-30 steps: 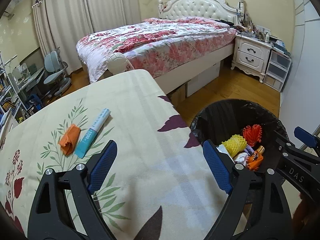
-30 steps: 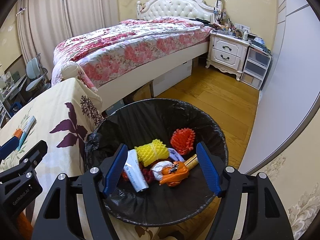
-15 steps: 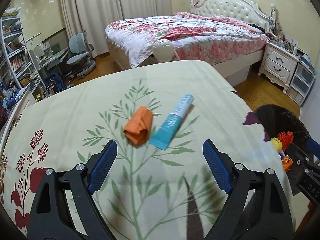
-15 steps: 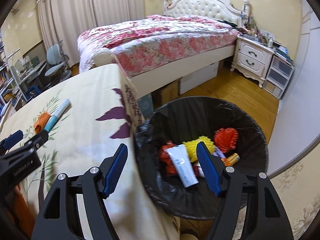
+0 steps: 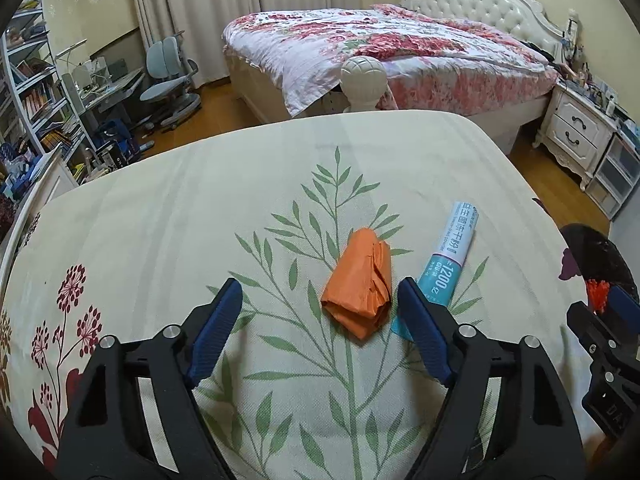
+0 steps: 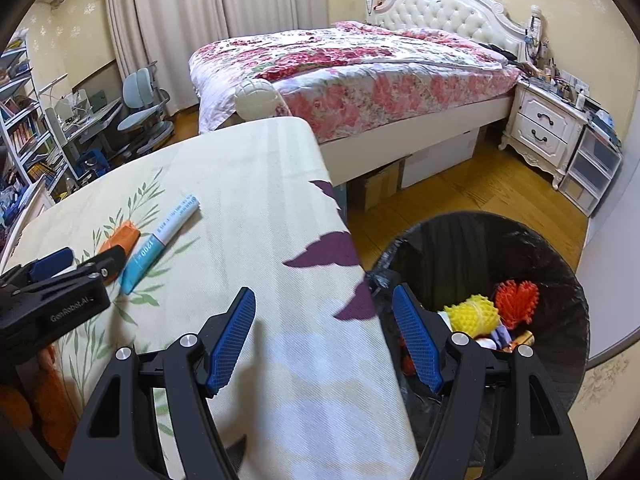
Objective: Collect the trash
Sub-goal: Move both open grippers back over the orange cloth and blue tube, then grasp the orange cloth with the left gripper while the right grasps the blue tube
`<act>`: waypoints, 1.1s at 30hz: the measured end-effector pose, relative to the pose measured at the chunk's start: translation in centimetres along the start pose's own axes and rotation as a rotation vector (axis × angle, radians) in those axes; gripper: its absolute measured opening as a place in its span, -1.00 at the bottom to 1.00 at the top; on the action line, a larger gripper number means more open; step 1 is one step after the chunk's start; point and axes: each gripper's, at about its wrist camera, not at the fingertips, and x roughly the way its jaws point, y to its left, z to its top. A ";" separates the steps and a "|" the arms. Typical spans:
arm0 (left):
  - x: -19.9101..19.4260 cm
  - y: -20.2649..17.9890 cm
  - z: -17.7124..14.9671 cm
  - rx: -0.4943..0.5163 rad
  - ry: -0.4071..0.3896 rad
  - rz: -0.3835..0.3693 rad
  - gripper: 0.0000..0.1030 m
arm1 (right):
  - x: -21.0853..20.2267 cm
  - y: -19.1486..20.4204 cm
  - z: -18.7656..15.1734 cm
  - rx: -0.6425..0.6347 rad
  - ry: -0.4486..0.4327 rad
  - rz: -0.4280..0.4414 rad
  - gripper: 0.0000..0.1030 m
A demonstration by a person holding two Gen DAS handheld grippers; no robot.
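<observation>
Two pieces of trash are left on the table [image 5: 168,216], and the step in hand looks like reaching for the first one. Nearest the camera are the left tongs [image 5: 318,320], with nothing in them; they are closing right now, and the pads do not yet press on anything. The orange crumpled wrapper [image 5: 358,282] sits just ahead of the tips, closer to the right finger than to the left one, so it is not yet fully between them. Just beside the wrapper, on its right, lies the blue and white tube [image 5: 448,256], flat on the flowered cloth, with its near end hidden behind the right finger. The right tongs [image 6: 324,340] hang over the edge of the table, spread apart and holding nothing. Past that edge, down on the floor, is the black trash bin [image 6: 560,276], and it already has a yellow spiky ball [image 6: 474,316], a red spiky piece [image 6: 516,300] and some other bits inside. Far behind all this are the bed [image 5: 400,52] and the white nightstand [image 6: 544,132]. I think the next move needs the left tongs to go a little more forward and down, so the wrapper is in the middle of the gap before the squeeze. The wrapper looks soft and light, so it may slide or squash. The tube is very near, so the tongs should take care not to push it away.
</observation>
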 end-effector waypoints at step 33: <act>-0.9 9.1 -2.5 -0.071 0.001 -0.015 -0.40 | 2.4 8.3 2.7 -0.072 0.019 0.094 0.35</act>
